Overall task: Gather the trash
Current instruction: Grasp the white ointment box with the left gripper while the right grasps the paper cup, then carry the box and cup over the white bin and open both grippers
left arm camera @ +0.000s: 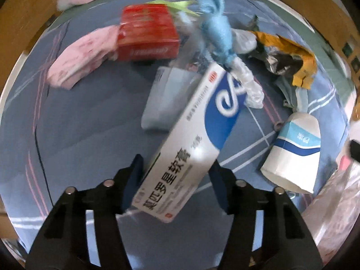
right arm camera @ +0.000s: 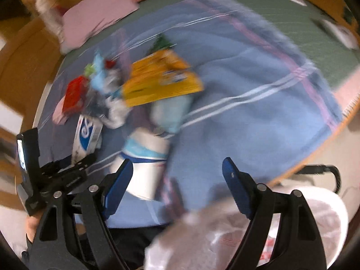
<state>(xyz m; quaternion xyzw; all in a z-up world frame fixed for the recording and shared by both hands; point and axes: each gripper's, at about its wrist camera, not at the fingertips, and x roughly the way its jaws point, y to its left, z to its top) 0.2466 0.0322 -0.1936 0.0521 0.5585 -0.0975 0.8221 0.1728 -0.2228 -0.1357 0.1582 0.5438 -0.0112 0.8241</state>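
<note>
Where the box is: the ointment box, white and blue, sits between the fingers of the left hand-held gripper, above the blue checked cloth.
Left grasp: both blue pads bear on the long side edges of the box near its near end; clenched on the box.
Box long axis: diagonal in the left wrist view, from lower left at the pads to upper right.
Box pointing: the far end, with the blue swirl mark, points away from the fingers toward the heap of litter; the printed face is turned to the camera.
Box tilt: skewed relative to the fingers, not in line with them.
Right grasp: the right hand-held gripper is released, jaws wide, nothing between the pads.
Paper cup: on its side on the cloth, wide end nearer the camera, right of the box and apart from it.
Heap beyond the box: red carton, pink pack, light blue yarn piece, yellow packet, pale blue cup.
White plastic bag: below the right fingers, at the cloth's near edge.
Image quality: the right wrist view is motion-blurred; fine detail is not legible.
</note>
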